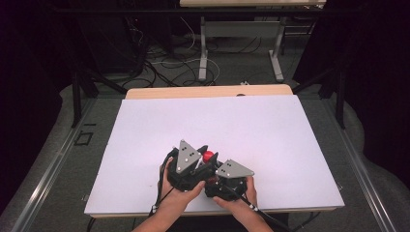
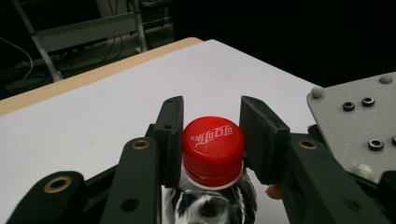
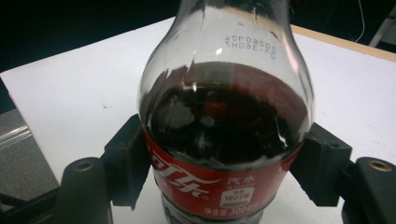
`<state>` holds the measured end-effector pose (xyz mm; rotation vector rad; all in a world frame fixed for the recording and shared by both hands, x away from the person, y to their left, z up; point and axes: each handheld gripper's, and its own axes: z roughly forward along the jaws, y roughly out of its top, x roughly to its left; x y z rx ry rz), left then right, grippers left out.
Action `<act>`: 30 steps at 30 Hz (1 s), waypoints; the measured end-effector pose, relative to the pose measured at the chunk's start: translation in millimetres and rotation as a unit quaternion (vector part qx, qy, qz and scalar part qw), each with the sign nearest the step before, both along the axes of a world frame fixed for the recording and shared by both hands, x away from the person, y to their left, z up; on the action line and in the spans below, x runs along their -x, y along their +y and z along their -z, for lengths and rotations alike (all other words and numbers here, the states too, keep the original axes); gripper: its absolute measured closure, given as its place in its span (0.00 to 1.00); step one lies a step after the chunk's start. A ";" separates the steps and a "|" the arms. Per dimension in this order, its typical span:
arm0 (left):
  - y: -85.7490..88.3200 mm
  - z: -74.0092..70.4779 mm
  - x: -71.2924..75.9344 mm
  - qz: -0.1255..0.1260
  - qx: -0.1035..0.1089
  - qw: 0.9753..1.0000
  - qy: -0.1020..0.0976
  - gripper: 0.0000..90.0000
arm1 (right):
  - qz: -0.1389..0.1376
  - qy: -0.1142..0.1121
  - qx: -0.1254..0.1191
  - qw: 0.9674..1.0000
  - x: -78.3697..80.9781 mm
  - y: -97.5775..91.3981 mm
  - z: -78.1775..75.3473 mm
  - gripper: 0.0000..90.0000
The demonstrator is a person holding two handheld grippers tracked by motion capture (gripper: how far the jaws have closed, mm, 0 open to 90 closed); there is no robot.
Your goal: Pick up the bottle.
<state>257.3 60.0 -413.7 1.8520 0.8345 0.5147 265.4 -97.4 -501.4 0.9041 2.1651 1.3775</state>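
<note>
Bottle (image 3: 224,140): upright on the white table (image 1: 270,130), near its front edge, between the two grippers (dark drink inside, red label).
Cap (image 2: 213,143): red, on the bottle's neck.
Left gripper (image 2: 212,135): jaws clamped on the cap, one pad on each side.
Right gripper (image 3: 224,172): jaws pressed against the bottle's body at the label.
Hands: side by side, nearly touching.
</note>
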 end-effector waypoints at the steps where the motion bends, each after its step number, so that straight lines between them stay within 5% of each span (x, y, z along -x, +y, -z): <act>1: 0.0 0.0 0.0 0.000 0.000 1.000 0.000 0.68 | -0.005 -0.001 0.000 1.000 -0.4 -0.6 -0.4 0.32; 6: 17.4 -9.7 -14.8 0.084 0.013 0.996 0.028 0.51 | -0.037 0.000 -0.009 0.999 -0.5 -2.9 -3.2 0.32; 8: 26.8 -11.9 -22.6 0.138 0.026 0.989 0.036 0.51 | -0.056 0.006 -0.026 0.998 -0.2 -2.8 -4.3 0.32; 10: 35.8 -13.6 -28.8 0.196 0.019 0.980 0.036 0.52 | -0.076 0.014 -0.034 0.996 0.4 -3.0 -5.5 0.32; 13: 44.1 -13.6 -32.8 0.249 -0.001 0.968 0.035 0.56 | -0.099 0.018 -0.035 0.994 0.3 -2.6 -5.9 0.32; 17: 46.5 -10.6 -35.1 0.254 -0.009 0.966 0.037 0.61 | -0.112 0.016 -0.033 0.993 0.3 -1.5 -5.5 0.32; 19: 47.5 -8.6 -36.3 0.267 0.001 0.963 0.038 0.67 | -0.117 0.015 -0.033 0.992 0.4 -1.0 -5.2 0.32; 21: 47.3 -7.4 -34.9 0.267 -0.001 0.963 0.029 0.68 | -0.116 0.019 -0.033 0.992 0.7 -1.2 -5.0 0.32; 26: 43.2 -5.8 -30.8 0.231 -0.004 0.973 0.017 0.68 | -0.102 0.016 -0.032 0.994 0.9 -0.5 -4.4 0.32; 27: 43.2 -5.8 -30.8 0.231 -0.004 0.973 0.017 0.68 | -0.093 0.013 -0.028 0.995 0.9 -0.2 -4.2 0.32; 28: 39.4 -4.3 -28.2 0.202 -0.004 0.979 0.017 0.68 | -0.086 0.015 -0.019 0.996 1.0 -0.8 -4.7 0.32; 30: 32.8 -1.4 -22.6 0.160 0.003 0.987 0.013 0.68 | -0.065 0.009 -0.014 0.998 0.5 -0.4 -4.0 0.32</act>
